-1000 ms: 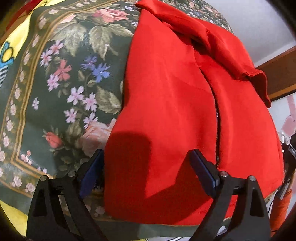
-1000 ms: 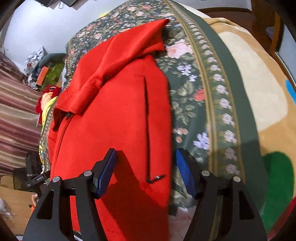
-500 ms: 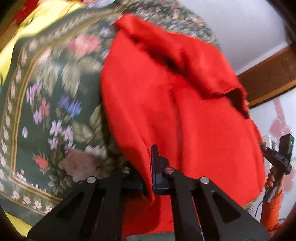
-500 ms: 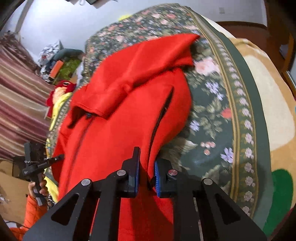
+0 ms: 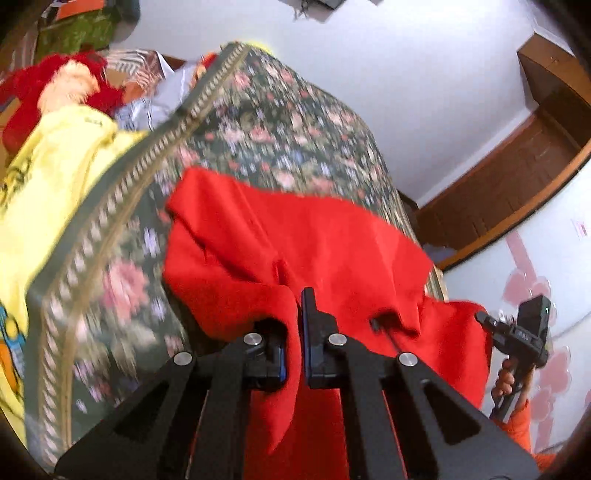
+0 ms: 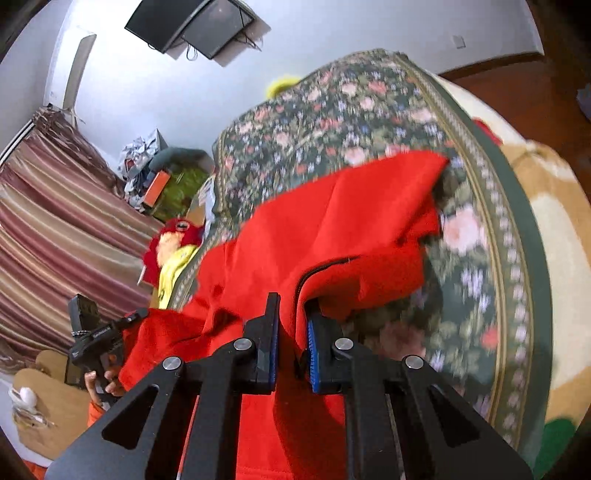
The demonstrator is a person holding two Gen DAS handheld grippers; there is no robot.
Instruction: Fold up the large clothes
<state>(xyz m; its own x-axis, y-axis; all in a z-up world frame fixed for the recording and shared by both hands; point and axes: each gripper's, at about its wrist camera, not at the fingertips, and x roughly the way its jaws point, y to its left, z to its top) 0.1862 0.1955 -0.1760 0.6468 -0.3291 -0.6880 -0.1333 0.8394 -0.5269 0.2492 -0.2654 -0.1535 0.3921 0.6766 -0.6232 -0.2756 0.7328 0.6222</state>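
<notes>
A large red zip-up garment (image 5: pixel 303 243) lies on a dark green floral bedspread (image 5: pixel 280 122). My left gripper (image 5: pixel 293 332) is shut on a fold of its near hem, lifted off the bed. In the right wrist view the same red garment (image 6: pixel 332 229) hangs from my right gripper (image 6: pixel 291 332), which is shut on the hem beside the black zipper (image 6: pixel 317 269). The far part of the garment still rests bunched on the floral bedspread (image 6: pixel 332 103). Each view shows the other gripper (image 5: pixel 524 332) (image 6: pixel 92 332) at the edge, held in a hand.
A yellow blanket (image 5: pixel 48 177) and a red plush toy (image 5: pixel 62 88) lie at the bed's left. Striped curtains (image 6: pixel 55 229), a cluttered corner (image 6: pixel 162 173) and a wall-mounted screen (image 6: pixel 192 29) are behind. A wooden door frame (image 5: pixel 517 177) stands to the right.
Both grippers were open over the flat hem, then shut on it. They have now lifted the near edge up and toward the far side, bunching the garment.
</notes>
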